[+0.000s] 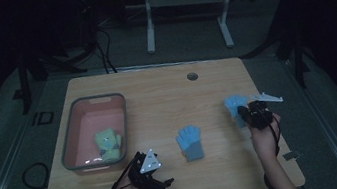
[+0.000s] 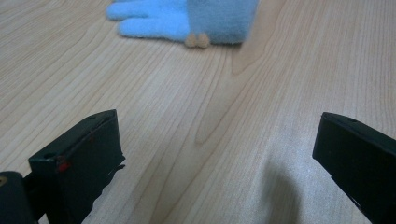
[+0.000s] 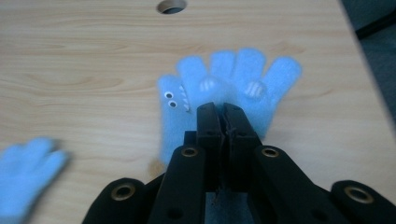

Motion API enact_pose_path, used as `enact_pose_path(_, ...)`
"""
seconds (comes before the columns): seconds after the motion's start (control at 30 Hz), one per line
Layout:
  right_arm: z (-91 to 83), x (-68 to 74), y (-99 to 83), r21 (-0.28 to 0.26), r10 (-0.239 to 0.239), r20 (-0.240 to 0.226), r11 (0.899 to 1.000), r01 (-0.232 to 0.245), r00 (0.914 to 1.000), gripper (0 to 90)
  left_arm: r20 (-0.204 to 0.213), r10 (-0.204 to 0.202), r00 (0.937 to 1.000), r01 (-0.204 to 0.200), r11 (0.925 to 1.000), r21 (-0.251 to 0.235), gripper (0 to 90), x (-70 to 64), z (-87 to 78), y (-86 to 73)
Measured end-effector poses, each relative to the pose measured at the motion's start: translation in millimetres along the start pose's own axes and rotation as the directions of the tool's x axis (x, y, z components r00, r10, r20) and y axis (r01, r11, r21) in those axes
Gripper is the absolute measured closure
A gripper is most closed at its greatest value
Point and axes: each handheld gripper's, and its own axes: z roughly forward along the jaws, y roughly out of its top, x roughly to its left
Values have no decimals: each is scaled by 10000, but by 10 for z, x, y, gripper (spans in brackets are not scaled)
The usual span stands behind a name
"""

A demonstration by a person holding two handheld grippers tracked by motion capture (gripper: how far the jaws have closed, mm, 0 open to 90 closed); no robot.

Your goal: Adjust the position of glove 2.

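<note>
A light blue glove (image 3: 233,79) with googly eyes lies flat at the table's right side, fingers pointing away. My right gripper (image 3: 223,112) is shut on its palm area, jaws pressed together; in the high view this right gripper (image 1: 243,112) sits over the same glove (image 1: 233,102). A second blue glove (image 1: 190,143) lies in the middle of the table and shows blurred in the right gripper view as the second glove (image 3: 28,172). My left gripper (image 1: 165,178) rests near the front edge, open and holding nothing. In the left gripper view this gripper (image 2: 219,140) faces the second glove (image 2: 187,18), well short of it.
A pink bin with a grey rim (image 1: 69,134) stands at the table's left and holds a yellow-green glove (image 1: 108,144). A round cable hole (image 1: 192,76) lies near the far edge. A white stand's legs (image 1: 150,36) rise beyond the table.
</note>
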Motion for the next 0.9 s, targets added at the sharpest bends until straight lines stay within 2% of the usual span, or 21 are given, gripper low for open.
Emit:
enact_pose_path(0.07,-35,72,-59,11,292,10,9996,-292,9996,869,-9,23,10000,-23,10000,3,16,2,1,-1)
enact_pose_path(0.3,-107,275,-269,176,457,318,9988,-462,9984,869,24,33,10000,-33,10000,-15,16,-3,2,6)
enact_pose_path(0.47,-142,368,-437,157,736,244,9971,-740,9970,869,15,100,9999,-100,9999,8,16,-15,7,9)
enact_pose_path(0.53,-114,404,-509,267,655,388,9974,-666,9971,869,21,112,9999,-112,9999,23,16,-17,9,9)
enact_pose_path(0.63,-62,420,-568,458,715,335,9963,-729,9969,869,20,116,9999,-116,9999,11,16,-19,7,9)
enact_pose_path(0.67,0,452,-638,631,702,353,9954,-724,9969,868,24,119,9999,-119,9999,-1,16,-19,4,10)
enact_pose_path(0.8,79,453,-699,831,590,489,9946,-629,9971,851,37,149,9999,-149,9999,12,16,-18,6,7)
enact_pose_path(0.9,109,437,-725,873,631,391,9940,-663,9972,818,45,156,9999,-156,9999,22,16,-17,5,6)
